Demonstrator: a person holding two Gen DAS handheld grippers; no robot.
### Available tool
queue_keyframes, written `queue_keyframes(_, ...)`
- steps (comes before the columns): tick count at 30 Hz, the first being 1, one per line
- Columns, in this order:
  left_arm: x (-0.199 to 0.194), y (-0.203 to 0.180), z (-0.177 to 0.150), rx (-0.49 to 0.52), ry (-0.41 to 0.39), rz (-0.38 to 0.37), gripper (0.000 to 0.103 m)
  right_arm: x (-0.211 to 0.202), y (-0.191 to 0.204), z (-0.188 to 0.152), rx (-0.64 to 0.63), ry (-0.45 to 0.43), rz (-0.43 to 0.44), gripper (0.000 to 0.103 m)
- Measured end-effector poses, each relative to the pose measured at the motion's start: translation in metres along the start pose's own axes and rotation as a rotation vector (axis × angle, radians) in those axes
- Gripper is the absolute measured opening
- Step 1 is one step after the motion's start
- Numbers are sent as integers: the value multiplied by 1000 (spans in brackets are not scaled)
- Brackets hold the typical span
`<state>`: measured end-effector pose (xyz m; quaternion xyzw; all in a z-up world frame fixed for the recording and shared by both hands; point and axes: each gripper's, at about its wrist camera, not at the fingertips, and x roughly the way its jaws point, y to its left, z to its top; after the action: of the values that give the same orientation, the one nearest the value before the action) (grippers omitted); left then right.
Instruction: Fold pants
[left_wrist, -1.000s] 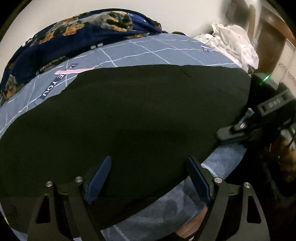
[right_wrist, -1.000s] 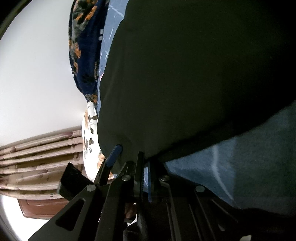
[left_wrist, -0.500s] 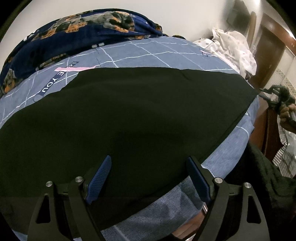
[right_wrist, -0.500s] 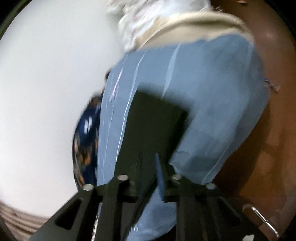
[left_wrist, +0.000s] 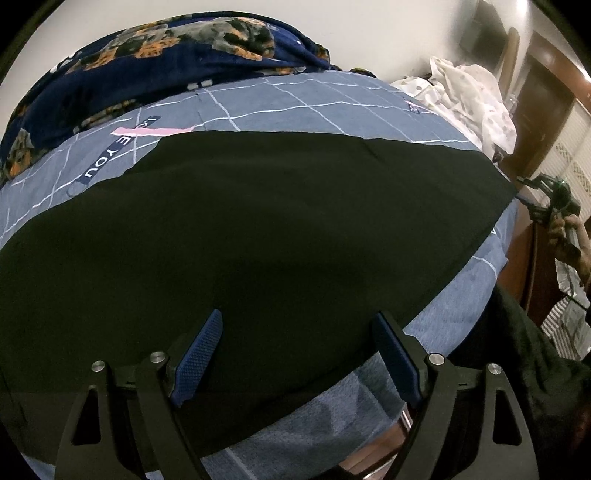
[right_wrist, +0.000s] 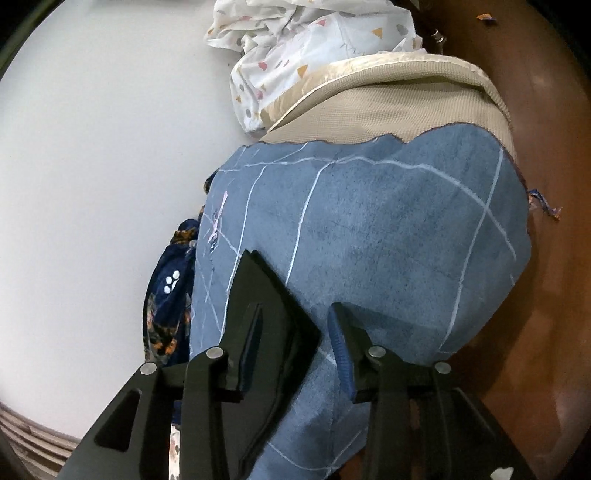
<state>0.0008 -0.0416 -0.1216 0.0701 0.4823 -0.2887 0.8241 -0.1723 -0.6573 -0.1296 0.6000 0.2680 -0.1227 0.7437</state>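
From the left wrist view we look across a bed covered by a blue-grey sheet with a white grid (left_wrist: 332, 107), set against a plain white wall (left_wrist: 369, 33). A navy blanket printed with orange and grey dogs (left_wrist: 166, 59) is heaped along the far edge, and a crumpled white spotted cloth (left_wrist: 476, 99) lies at the far right corner, near a dark wooden door (left_wrist: 535, 110). The black pants (left_wrist: 258, 229) lie flat over most of the sheet, their right end reaching the bed's right edge. Our left gripper (left_wrist: 295, 354) hovers over their near edge with its jaws wide apart and nothing between them. Off the right edge, a hand (left_wrist: 569, 240) holds the right gripper (left_wrist: 532, 195) clear of the cloth.

From the right wrist view the right gripper (right_wrist: 295, 332) points over the right end of the bed, where the sheet stops short and beige mattress (right_wrist: 406, 99) shows, with brown wooden floor (right_wrist: 554, 295) beside it. Its jaws are opening and grip nothing; the black pants' corner (right_wrist: 266, 295) lies below its left finger.

We judge the risk lies in the next grasp: black fabric on a soft sheet shows few seams, so a jaw could pinch only the top layer, or catch the sheet too, and the fold would come out skewed. With the pants' end so near the edge, a careless pull could also drag it off the bed.
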Motion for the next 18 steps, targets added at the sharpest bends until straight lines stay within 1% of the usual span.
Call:
queue_keyframes(3,0,-1,-1,0,0,3,83,7,7,-7,-29,33,9,37)
queue_keyframes(7,1,-1,-1,-2,0,-1,83,22,14,-15,-37,82,41,38)
queue_keyframes(10,1,-1,-1,-5,0,-4,84,26,18,-16,-57,78,32,37)
queue_keyframes(13,0,-1,-2,-6,-4,-6,84,29,18,-14,-36,70,36,37)
queue_keyframes(16,0,0,-2,-6,-4,-6,84,36,26,-16,-65,72,9,36)
queue_keyframes(17,0,0,-2,-7,-4,-7,84,38,30,-17,-83,68,-18,35)
queue_keyframes(18,0,0,-2,-10,-5,-9,84,39,32,-18,-91,67,-37,29)
